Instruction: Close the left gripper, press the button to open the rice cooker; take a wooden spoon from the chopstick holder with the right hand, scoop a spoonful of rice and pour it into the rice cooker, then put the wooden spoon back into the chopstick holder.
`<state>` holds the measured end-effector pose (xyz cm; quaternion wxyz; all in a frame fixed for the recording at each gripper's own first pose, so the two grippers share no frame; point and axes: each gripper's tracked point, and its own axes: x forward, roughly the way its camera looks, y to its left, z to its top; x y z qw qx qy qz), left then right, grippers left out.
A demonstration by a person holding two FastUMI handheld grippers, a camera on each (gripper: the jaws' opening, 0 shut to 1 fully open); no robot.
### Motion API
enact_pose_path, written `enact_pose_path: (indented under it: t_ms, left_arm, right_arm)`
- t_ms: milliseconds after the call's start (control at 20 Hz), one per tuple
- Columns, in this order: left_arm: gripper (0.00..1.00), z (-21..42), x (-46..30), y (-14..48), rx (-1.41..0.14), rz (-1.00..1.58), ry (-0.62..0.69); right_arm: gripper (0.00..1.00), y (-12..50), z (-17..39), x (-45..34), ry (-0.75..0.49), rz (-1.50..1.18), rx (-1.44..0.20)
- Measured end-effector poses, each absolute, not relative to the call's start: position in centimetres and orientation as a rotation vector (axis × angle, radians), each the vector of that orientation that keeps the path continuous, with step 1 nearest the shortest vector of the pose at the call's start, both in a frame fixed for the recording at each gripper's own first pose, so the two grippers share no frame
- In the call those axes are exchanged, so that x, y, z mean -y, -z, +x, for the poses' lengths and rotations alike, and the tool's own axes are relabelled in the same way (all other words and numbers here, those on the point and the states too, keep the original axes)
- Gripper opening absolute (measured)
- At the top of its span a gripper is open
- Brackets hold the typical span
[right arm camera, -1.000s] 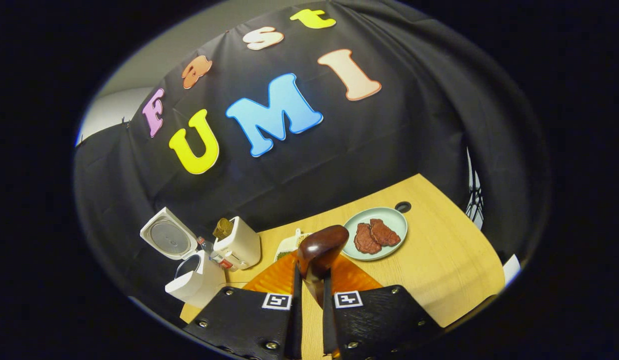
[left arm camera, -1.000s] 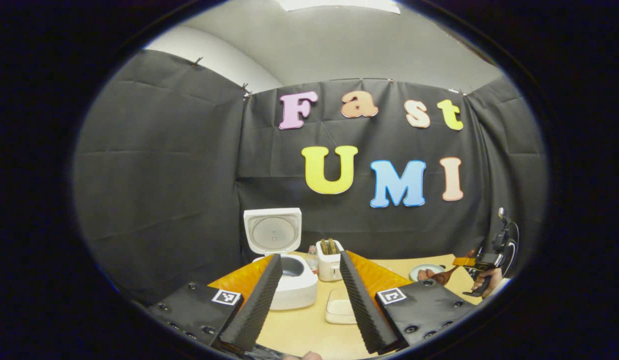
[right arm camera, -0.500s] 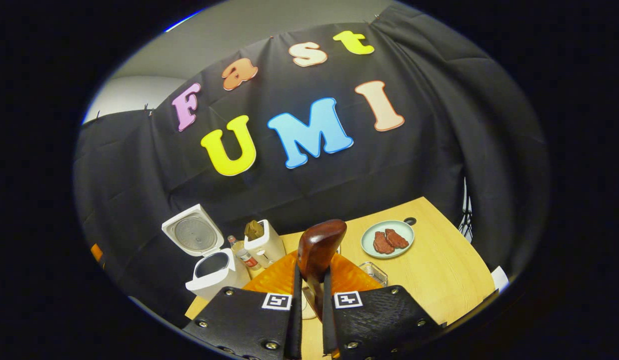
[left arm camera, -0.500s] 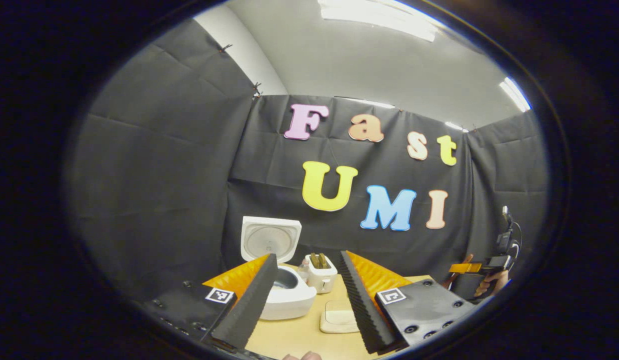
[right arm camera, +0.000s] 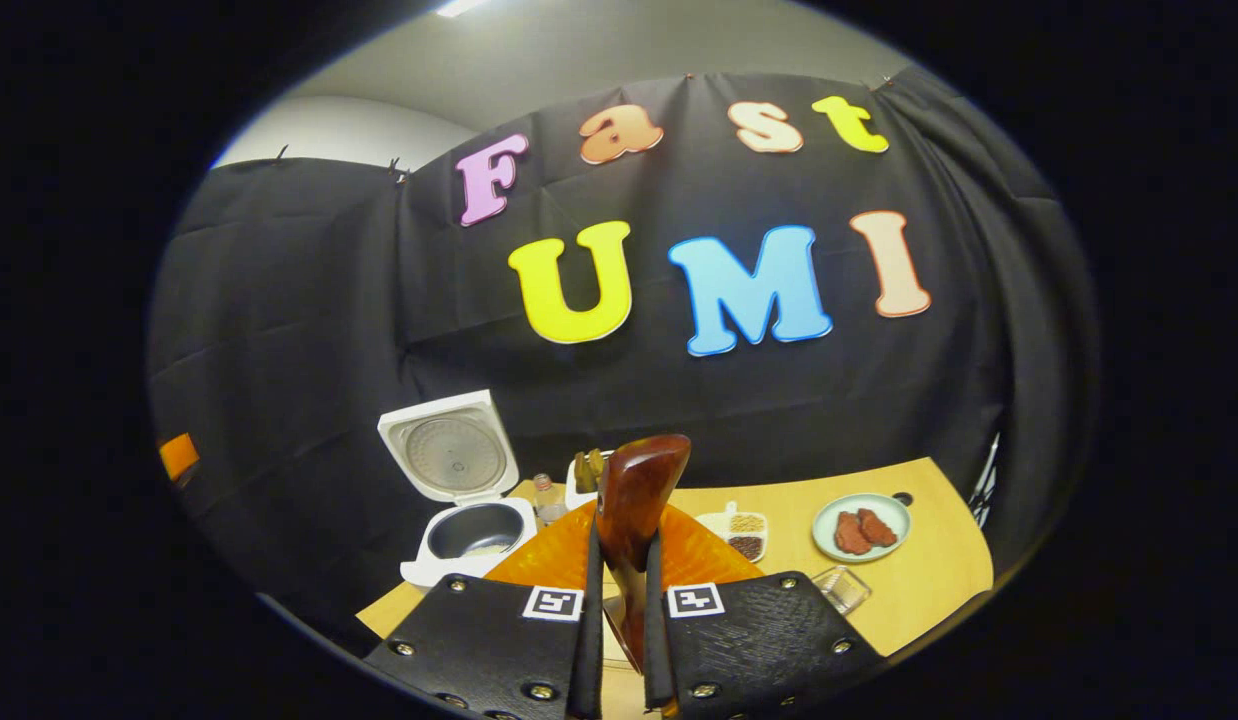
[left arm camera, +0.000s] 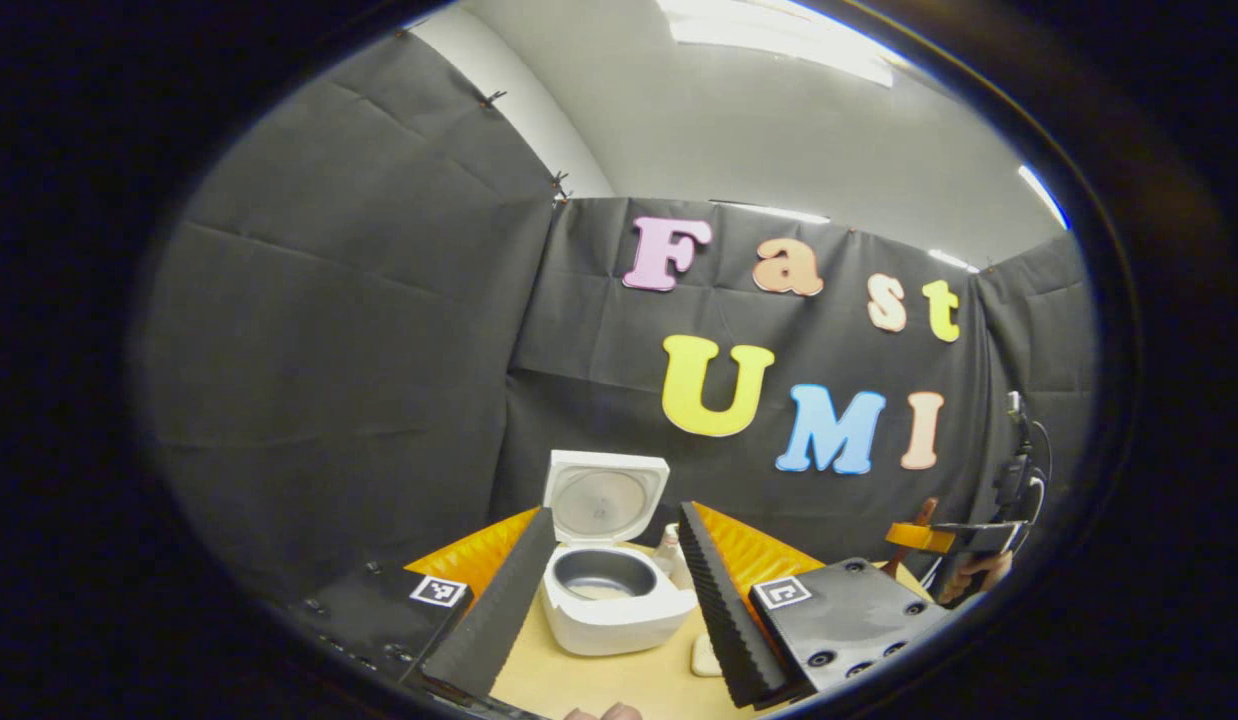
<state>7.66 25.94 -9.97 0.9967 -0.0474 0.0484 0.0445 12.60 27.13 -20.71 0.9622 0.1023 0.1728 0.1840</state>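
Left gripper view. The left gripper (left arm camera: 611,590) is held above the light wooden table (left arm camera: 579,685), its jaws spread wide and holding nothing. Between its fingers, at 6 o'clock in this view, stands the white rice cooker (left arm camera: 614,605), its hinged lid (left arm camera: 605,500) upright and open, the grey inner pot (left arm camera: 599,574) exposed. Just to the cooker's right a small clear bottle (left arm camera: 667,545) is partly hidden behind the right finger. A pale flat item at the inner base of that finger is too cut off to identify. At 4 o'clock, well apart, the right gripper (left arm camera: 954,540) shows small, with a hand (left arm camera: 974,572) beneath it.

Right gripper view. The rice cooker (right arm camera: 469,530) sits at 8 o'clock, lid raised. To its right stand the bottle (right arm camera: 546,497) and the white chopstick holder (right arm camera: 582,480), largely masked by the spoon. The right gripper (right arm camera: 619,600) has its jaws drawn narrow, clamped on the handle of the dark brown wooden spoon (right arm camera: 634,500), whose bowl rises at 6 o'clock and blocks the table's centre. Whether the bowl carries rice cannot be told. Past it lie a white divided dish of grains (right arm camera: 741,533), a pale green plate with two reddish meat pieces (right arm camera: 861,526) and a small clear glass dish (right arm camera: 842,588) near the table (right arm camera: 939,570) edge at 4 o'clock.
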Motion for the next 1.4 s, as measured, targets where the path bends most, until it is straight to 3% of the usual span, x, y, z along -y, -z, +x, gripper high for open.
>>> enact_pose_path:
  t_ms: [150,200,400,450,500,800,1050,1100,1150,1400]
  left_arm:
    - [0.82,8.7,-25.3,9.8,-0.111,-0.063,-0.101]
    - [0.88,9.3,-25.2,10.1,-0.122,-0.05,-0.107]
    - [0.88,12.0,-24.0,12.0,-0.182,-0.053,-0.131]
    - [0.88,12.2,-24.1,12.4,-0.194,-0.054,-0.14]
    - [0.82,12.2,-24.2,12.6,-0.199,-0.05,-0.153]
    - [0.82,11.3,-25.4,14.3,-0.239,0.002,-0.237]
    - [0.82,9.1,-26.4,13.8,-0.246,0.085,-0.292]
    - [0.88,8.7,-26.6,13.7,-0.246,0.078,-0.305]
    - [0.82,8.4,-27.0,13.9,-0.248,0.068,-0.316]
    - [0.82,6.9,-27.7,13.6,-0.241,0.046,-0.343]
  right_arm:
    - [0.16,25.4,15.0,-30.1,-0.401,0.207,-0.415]
    - [0.16,27.4,15.6,-30.9,-0.409,0.191,-0.435]
    - [0.17,33.9,17.6,-31.8,-0.431,0.127,-0.528]
    - [0.17,35.3,18.1,-31.7,-0.441,0.123,-0.556]
    - [0.17,36.9,18.2,-31.9,-0.462,0.109,-0.59]
    - [0.17,43.8,19.4,-33.8,-0.53,0.07,-0.745]
    - [0.17,46.6,19.0,-38.9,-0.607,0.044,-0.813]
    - [0.17,46.9,18.2,-40.0,-0.628,0.065,-0.848]
    - [0.17,47.0,17.6,-40.6,-0.637,0.082,-0.879]
    - [0.17,46.0,15.9,-41.2,-0.645,0.274,-0.954]
